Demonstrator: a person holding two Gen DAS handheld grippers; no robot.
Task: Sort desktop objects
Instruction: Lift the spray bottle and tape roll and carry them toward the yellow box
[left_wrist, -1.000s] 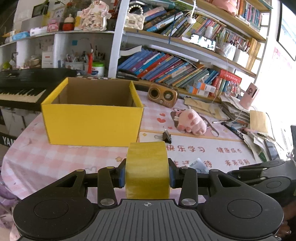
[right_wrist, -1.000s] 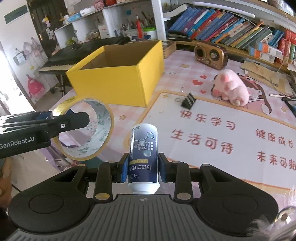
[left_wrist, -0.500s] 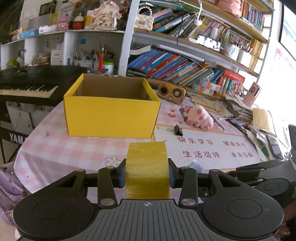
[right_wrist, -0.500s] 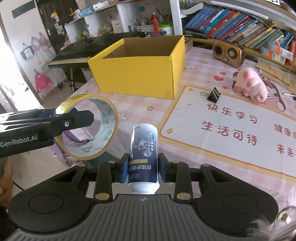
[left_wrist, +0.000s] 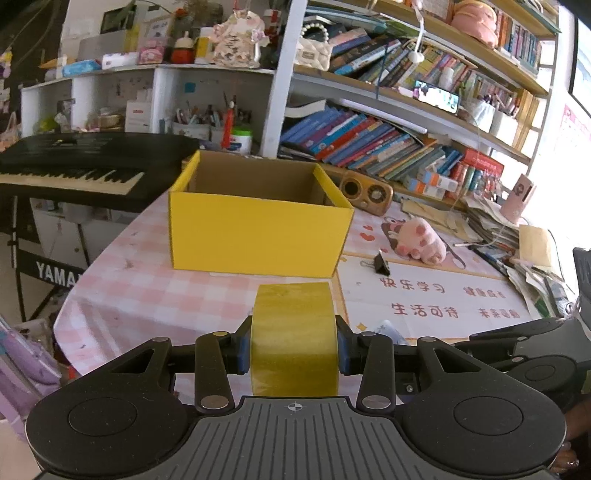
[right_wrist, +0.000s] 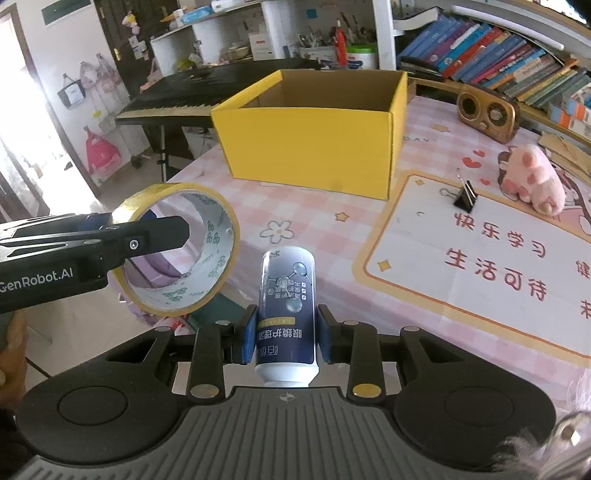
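My left gripper (left_wrist: 293, 349) is shut on a roll of yellow tape (left_wrist: 294, 338), held upright over the near table edge. The right wrist view shows the same tape roll (right_wrist: 177, 253) from the side, clamped by the left gripper's fingers (right_wrist: 155, 236). My right gripper (right_wrist: 286, 338) is shut on a small white and blue bottle (right_wrist: 287, 314), lying along the fingers. An open yellow cardboard box (left_wrist: 258, 225) stands ahead on the pink checked tablecloth; in the right wrist view the box (right_wrist: 314, 136) looks empty. A black binder clip (right_wrist: 464, 195) and a pink plush paw (right_wrist: 532, 177) lie to its right.
A desk mat (right_wrist: 480, 258) with red characters covers the right of the table. A wooden radio (left_wrist: 365, 192) sits behind the box. Bookshelves (left_wrist: 388, 147) fill the back, a keyboard (left_wrist: 74, 166) stands at left, and paper piles (left_wrist: 517, 243) crowd the right edge.
Both grippers have drawn back from the box toward the table's near edge, each keeping its object. The box and clip look smaller and farther away.
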